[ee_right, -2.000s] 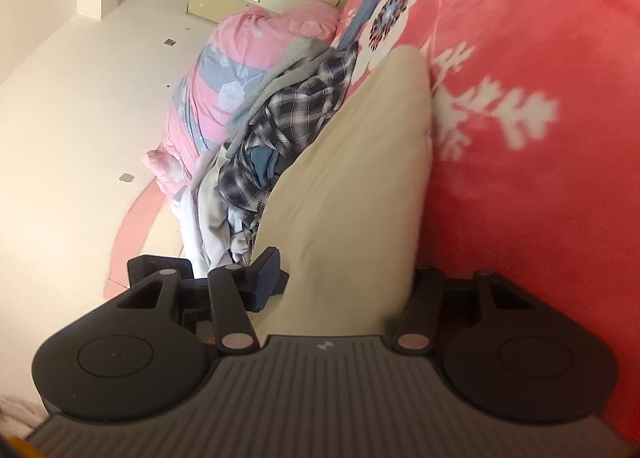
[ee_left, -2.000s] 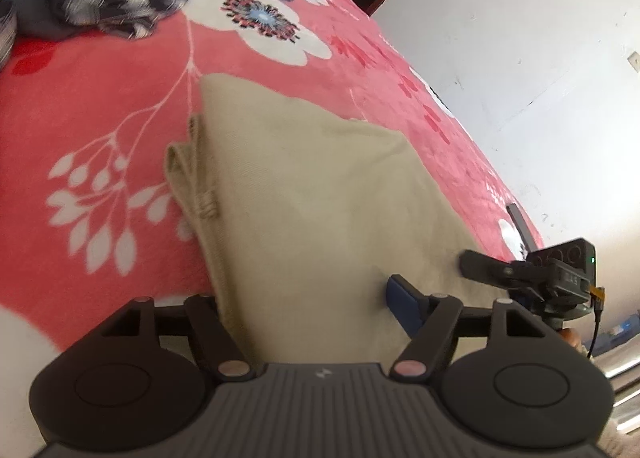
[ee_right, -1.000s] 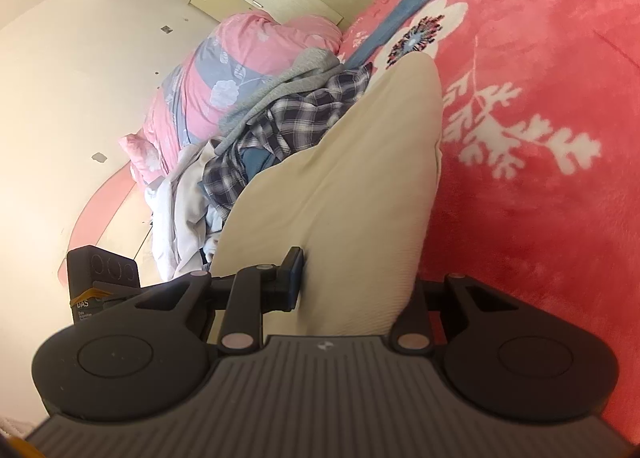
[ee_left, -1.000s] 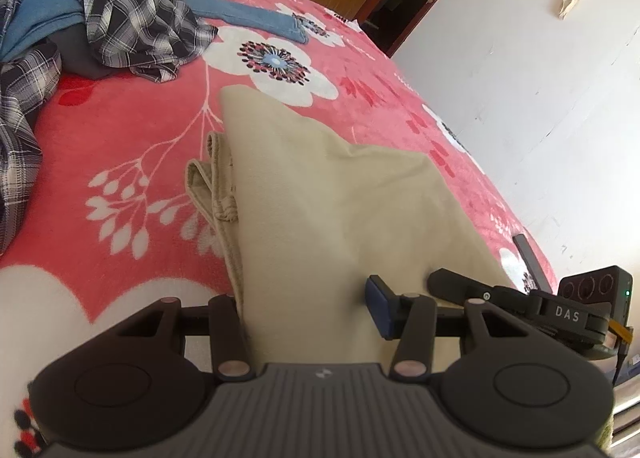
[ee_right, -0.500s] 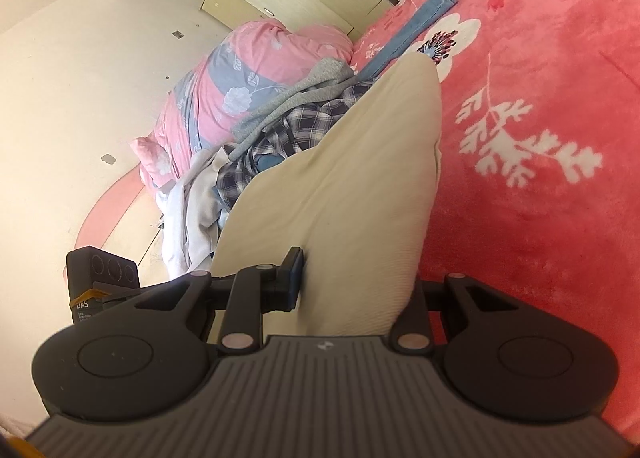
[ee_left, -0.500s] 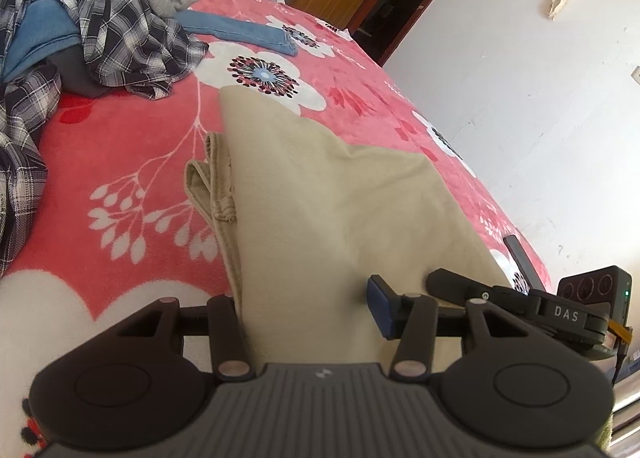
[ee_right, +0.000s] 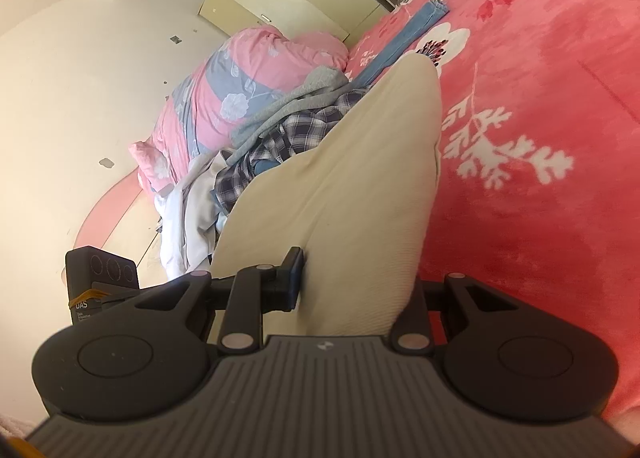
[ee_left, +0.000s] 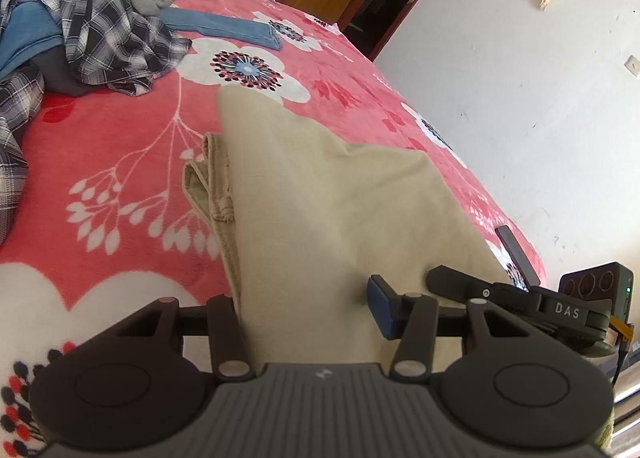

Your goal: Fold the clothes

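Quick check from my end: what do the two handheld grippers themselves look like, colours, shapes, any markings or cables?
Both match. The left gripper has a ribbed dark grey body, two round black discs, black linkage arms with silvery pivot pins, and a blue finger pad. The right gripper is built the same. Seen from the left, it bears white "DAS" lettering, a black box with three round marks, a green light and an orange-yellow cable.

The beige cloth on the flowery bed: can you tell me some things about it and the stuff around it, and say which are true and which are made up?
1. Both grippers hold the beige cloth. True: left gripper and right gripper each pinch an edge.
2. The blanket is green. False: it is red with white flowers.
3. A plaid shirt lies in the pile beyond the cloth. True.
4. The blue jeans are inside a gripper. False: they lie flat on the bed.
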Demonstrator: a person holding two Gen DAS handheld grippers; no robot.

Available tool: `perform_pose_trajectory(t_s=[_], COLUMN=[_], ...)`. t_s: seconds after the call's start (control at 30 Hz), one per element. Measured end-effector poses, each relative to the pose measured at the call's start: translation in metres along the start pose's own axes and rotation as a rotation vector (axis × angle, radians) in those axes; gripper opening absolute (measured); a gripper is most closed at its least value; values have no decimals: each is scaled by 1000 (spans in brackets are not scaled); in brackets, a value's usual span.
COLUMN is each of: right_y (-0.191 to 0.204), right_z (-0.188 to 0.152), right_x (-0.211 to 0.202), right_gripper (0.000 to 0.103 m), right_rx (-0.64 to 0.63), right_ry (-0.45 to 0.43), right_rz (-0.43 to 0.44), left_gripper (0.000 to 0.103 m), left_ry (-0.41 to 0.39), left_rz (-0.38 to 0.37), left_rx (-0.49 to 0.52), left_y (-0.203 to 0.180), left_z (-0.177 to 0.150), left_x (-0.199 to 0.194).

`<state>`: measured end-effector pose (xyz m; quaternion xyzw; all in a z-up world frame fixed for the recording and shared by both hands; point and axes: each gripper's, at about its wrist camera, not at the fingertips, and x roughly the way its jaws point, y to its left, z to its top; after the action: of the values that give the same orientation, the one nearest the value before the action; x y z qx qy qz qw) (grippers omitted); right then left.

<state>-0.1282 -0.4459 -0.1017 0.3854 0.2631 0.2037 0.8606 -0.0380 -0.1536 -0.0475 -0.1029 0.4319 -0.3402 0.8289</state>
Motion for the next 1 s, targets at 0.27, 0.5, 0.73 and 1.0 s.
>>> perform_pose_trajectory(t_s=[0.27,0.5,0.73,1.0], right_y=[-7,-18,-31,-49], right_z=[4,7,11,41], right_x=[-14,-27,-42,-64], right_gripper=[26,26,26,26], right_rx=[-4,-2,2,-37], right_ry=[-3,-5,-3,-3], right_rz=[8,12,-14,-76], left_gripper=[51,51,51,51], left_ry=[3,14,43,79], left_rz=[6,14,0,-60], left_rx=[21,32,41,75], left_y=[-19,-36,-53,-85], left_z=[-3,-7,-9,12], left_x=[5,14,36,78])
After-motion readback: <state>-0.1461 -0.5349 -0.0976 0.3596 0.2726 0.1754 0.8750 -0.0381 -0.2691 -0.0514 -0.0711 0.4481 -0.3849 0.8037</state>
